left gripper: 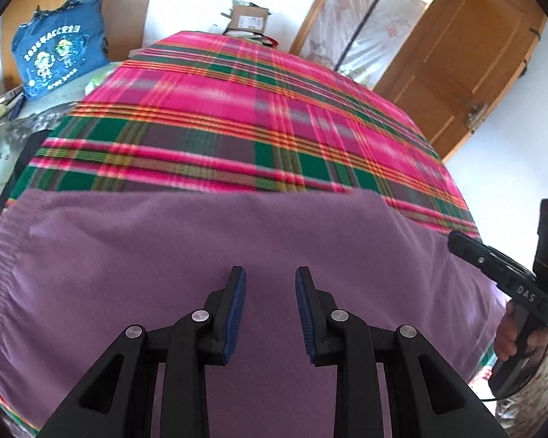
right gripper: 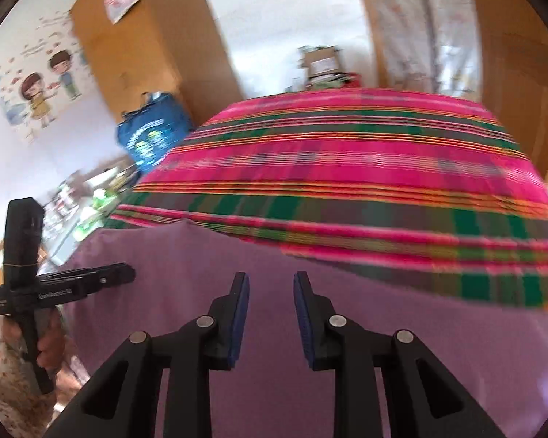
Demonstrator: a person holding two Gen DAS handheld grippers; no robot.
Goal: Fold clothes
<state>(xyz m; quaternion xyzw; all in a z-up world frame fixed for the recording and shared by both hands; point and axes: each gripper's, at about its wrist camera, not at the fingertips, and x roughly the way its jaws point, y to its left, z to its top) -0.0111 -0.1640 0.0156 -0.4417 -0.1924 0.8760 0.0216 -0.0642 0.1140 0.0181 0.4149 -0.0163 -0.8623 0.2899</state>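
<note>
Nearest in, the left gripper [left gripper: 270, 284] hangs over the purple garment [left gripper: 164, 273] with its blue-padded jaws parted by a clear gap and nothing between them, only purple cloth showing below. Same story on the other side: the right gripper [right gripper: 271, 288] hovers with its jaws standing apart by a like gap, holding nothing, and the purple garment [right gripper: 402, 346] fills the view beneath it.

From the left wrist view the right gripper sits out at 3 o'clock, over the garment's right-hand side; from the right wrist view the left gripper shows at 9 o'clock. So the two ride side by side, neither plainly nearer the cloth.

The garment lies spread flat on the near part of the plaid blanket [left gripper: 237, 116], its long axis running 9 to 3 across both sets of jaws. A ribbed band runs down its left side at about 9 o'clock. Its far edge lies straight ahead at 12 o'clock, a clean straight line against the plaid. Whether that line is a hem or a finished fold, I can't tell.

Beyond, at 10 o'clock, a blue bag [left gripper: 60, 47] stands off the blanket's far-left corner.
</note>
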